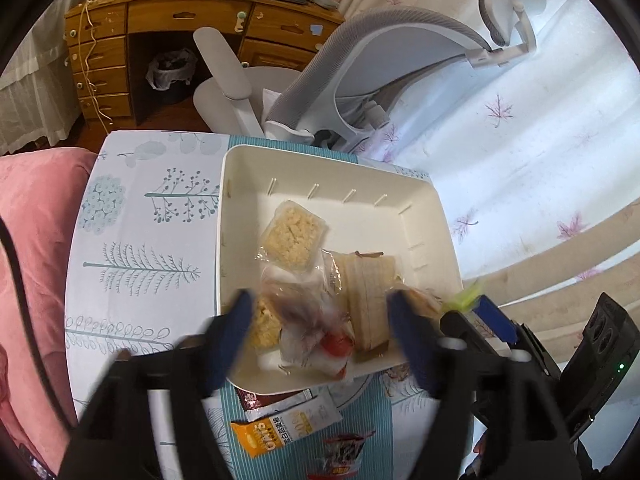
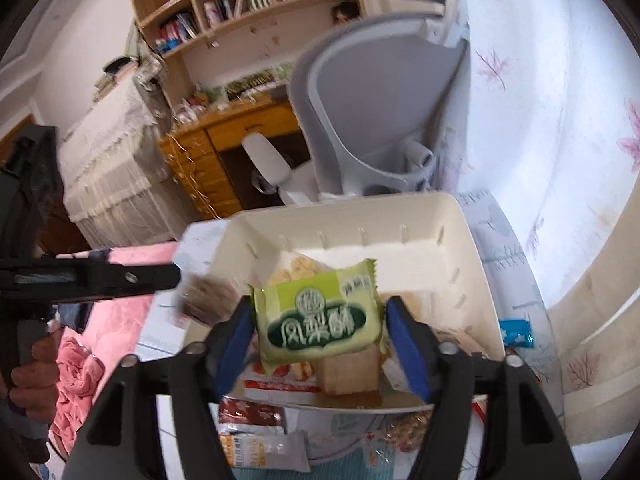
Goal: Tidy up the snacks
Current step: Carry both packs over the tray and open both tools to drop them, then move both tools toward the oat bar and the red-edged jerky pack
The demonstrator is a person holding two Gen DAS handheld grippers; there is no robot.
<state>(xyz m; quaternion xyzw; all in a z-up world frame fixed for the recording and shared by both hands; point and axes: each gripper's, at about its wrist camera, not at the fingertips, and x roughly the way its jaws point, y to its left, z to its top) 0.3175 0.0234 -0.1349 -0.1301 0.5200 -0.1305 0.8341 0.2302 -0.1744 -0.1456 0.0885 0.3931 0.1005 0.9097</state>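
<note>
A white bin (image 1: 424, 208) stands on a patterned table and holds several wrapped snacks. My left gripper (image 1: 320, 332) is open over the bin's near edge; a clear snack packet (image 1: 308, 320) lies blurred between its fingers, apart from both pads. My right gripper (image 2: 320, 328) holds a green pineapple-cake packet (image 2: 320, 320) between its blue pads above the same bin (image 2: 472, 240). The left gripper (image 2: 176, 276) enters the right wrist view from the left. The right gripper (image 1: 480, 320) shows at the right of the left wrist view.
Loose snack packets (image 1: 280, 428) lie on the table in front of the bin; they also show in the right wrist view (image 2: 256, 440). A grey office chair (image 1: 360, 80) and a wooden desk (image 1: 180, 16) stand beyond the table. A pink quilt (image 1: 32, 240) lies left.
</note>
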